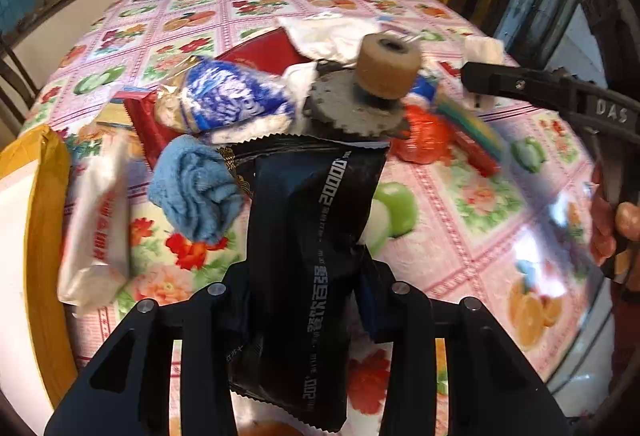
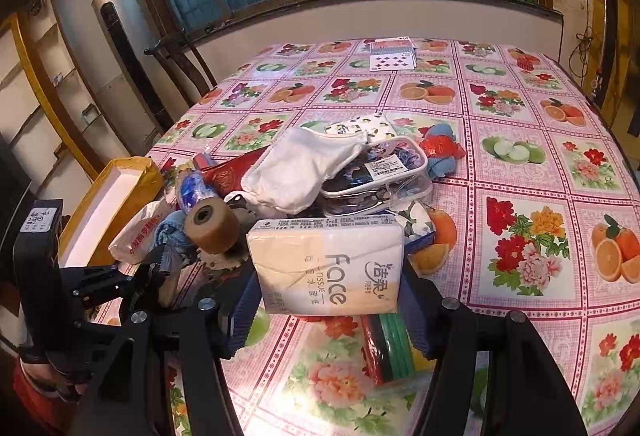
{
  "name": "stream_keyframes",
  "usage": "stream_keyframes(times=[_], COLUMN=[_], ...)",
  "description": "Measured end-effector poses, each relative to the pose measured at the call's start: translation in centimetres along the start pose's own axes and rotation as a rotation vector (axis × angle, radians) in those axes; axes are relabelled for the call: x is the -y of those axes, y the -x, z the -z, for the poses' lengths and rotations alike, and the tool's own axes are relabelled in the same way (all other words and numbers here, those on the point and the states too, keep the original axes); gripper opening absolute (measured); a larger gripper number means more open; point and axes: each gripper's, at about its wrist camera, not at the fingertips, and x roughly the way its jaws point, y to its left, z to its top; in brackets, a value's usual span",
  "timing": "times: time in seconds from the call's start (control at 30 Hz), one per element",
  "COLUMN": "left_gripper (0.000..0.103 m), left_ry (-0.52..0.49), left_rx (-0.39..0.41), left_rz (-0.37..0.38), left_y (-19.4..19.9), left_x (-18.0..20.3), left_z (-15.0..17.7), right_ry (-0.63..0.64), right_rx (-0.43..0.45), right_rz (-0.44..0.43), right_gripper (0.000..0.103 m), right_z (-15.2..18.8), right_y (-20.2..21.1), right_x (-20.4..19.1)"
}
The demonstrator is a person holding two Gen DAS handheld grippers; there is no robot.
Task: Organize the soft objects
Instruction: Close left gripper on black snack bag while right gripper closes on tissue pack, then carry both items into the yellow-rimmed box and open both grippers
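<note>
1. My left gripper (image 1: 304, 300) is pinching the black pouch (image 1: 308, 236). Its long axis runs straight out ahead between my fingers, its far end reaching toward the pile.
2. My right gripper (image 2: 328, 304) is clamped on the tissue pack (image 2: 328, 264), held crosswise, its long side spanning from one finger to the other.
3. The box (image 2: 116, 204) lies to the left of both jaws. In my left view its yellow edge sits just beside my left finger; from my right it is beyond the pile.
4. I judge the left nearer, so the pouch should swing left first.
</note>
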Motion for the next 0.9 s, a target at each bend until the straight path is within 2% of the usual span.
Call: stream_keyframes(times=[0.07, 0.2, 0.33, 0.47, 0.53, 0.63, 0.73, 0.9], left_gripper=[0.038, 0.038, 0.038, 0.038, 0.038, 0.038, 0.038, 0.038], left_ry=[0.008, -0.02, -0.011, 0.001, 0.021, 0.045, 0.106, 0.222], left_rx=[0.001, 0.02, 0.034, 0.04, 0.071, 0.113, 0.151, 0.176], left_rz=[0.115, 0.22, 0.222, 0.26, 0.273, 0.248, 0.209, -0.023], left_y=[0.7, 2.0, 3.2, 4.8, 6.4, 8.9, 11.5, 13.6], left_x=[0.2, 0.8, 0.2, -0.6, -1.7, -3.7, -7.2, -13.9], left_z=[0.0, 0.4, 0.7, 1.0, 0.9, 0.7, 0.6, 0.7], right_ry=[-0.005, -0.023, -0.036, 0.018, 0.044, 0.08, 0.125, 0.2], right_rx=[0.01, 0.022, 0.033, 0.044, 0.04, 0.032, 0.019, -0.034], right_rz=[-0.002, -0.007, -0.048, -0.073, -0.098, -0.15, -0.209, -0.268], right_gripper=[0.064, 0.064, 0.064, 0.064, 0.064, 0.064, 0.064, 0.064], right_z=[0.0, 0.4, 0.5, 0.0, -0.6, -1.6, -3.0, -5.3], right_y=[0.8, 1.6, 2.1, 2.7, 2.6, 1.9, 0.7, -3.9], right_x=[-0.1, 0.1, -0.5, -3.4, -5.1, -8.3, -12.3, -20.4])
